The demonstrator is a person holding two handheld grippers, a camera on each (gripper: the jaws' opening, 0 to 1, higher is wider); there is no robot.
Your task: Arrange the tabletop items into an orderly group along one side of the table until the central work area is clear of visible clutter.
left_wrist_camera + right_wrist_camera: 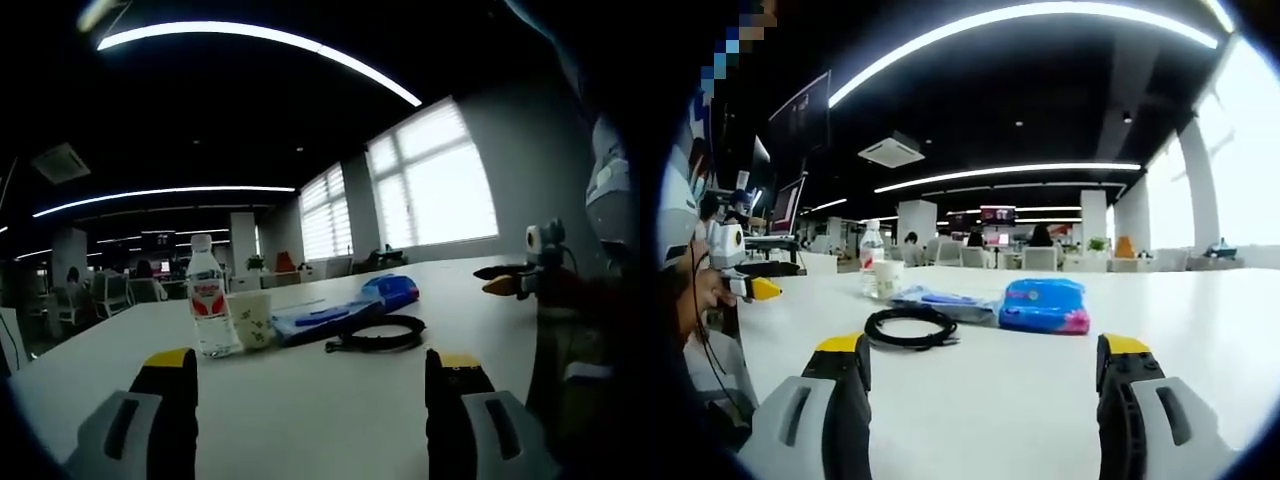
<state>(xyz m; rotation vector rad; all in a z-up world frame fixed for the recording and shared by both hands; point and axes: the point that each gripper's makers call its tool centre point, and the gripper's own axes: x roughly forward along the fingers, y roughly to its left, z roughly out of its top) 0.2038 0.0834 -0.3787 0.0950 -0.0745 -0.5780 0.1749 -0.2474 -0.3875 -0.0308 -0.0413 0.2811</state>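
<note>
On a white table [300,400] stands a clear water bottle [208,298] with a red label, and a paper cup [252,320] right beside it. A flat blue packet [320,320], a blue pouch [392,291] and a coiled black cable [375,334] lie to the right of the cup. My left gripper [310,385] is open, short of these items. In the right gripper view the cable [910,327], the blue pouch [1044,305], the flat packet [940,303], the bottle [871,259] and the cup [887,279] lie ahead of my open right gripper [985,385].
The right gripper [520,280] enters the left gripper view at the right, and the left gripper [740,275] shows at the left of the right gripper view, held by a person. Office desks, chairs and people sit behind; bright windows [440,185] line one wall.
</note>
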